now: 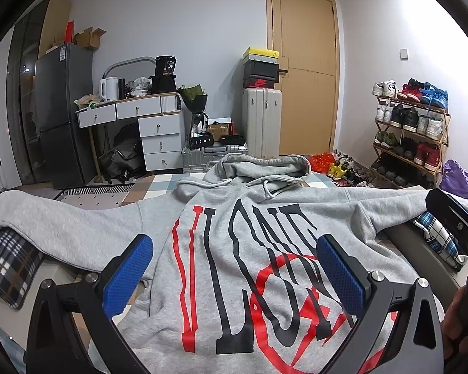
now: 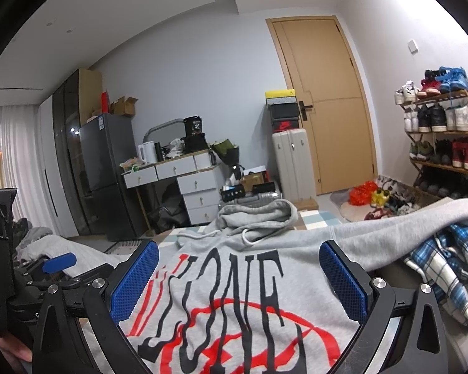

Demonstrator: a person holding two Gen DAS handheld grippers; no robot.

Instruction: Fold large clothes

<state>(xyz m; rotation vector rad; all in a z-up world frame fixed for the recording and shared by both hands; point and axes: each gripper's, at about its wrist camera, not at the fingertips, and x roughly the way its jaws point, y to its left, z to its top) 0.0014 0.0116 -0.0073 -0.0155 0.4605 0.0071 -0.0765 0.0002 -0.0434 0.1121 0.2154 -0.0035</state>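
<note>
While the grey fleece hoodie with black-and-red lettering is lying face up with sleeves spread, the left gripper and right gripper are hovering wide-jawed and empty, likely needing a sleeve grasp next.

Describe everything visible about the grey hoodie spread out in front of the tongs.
The grey fleece hoodie with black and red lettering lies face up and unfolded on a flat surface. Its hood is slumped at the far end, white drawstrings trailing over the chest. Both sleeves are stretched sideways; the left one drapes over a dark plaid cushion, the right one over a blue checked cloth. The left tongs and right tongs are open above it, gripping nothing.
</note>
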